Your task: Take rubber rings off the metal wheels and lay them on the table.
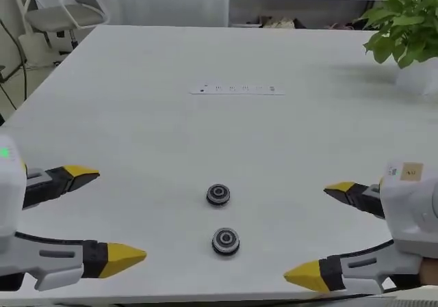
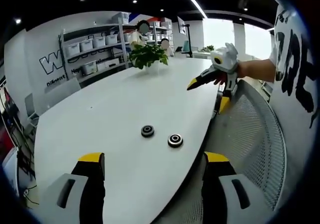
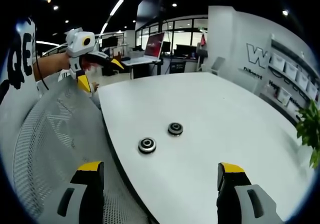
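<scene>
jaws on left gripper (image 1: 113,216) and right gripper (image 1: 313,232) stand wide apart, gripping nothing; near wheel (image 1: 226,241) and far wheel (image 1: 218,195) sit between them.

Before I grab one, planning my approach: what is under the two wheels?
The farther wheel and nearer wheel rest on the white table; the spot beneath each is covered.
</scene>
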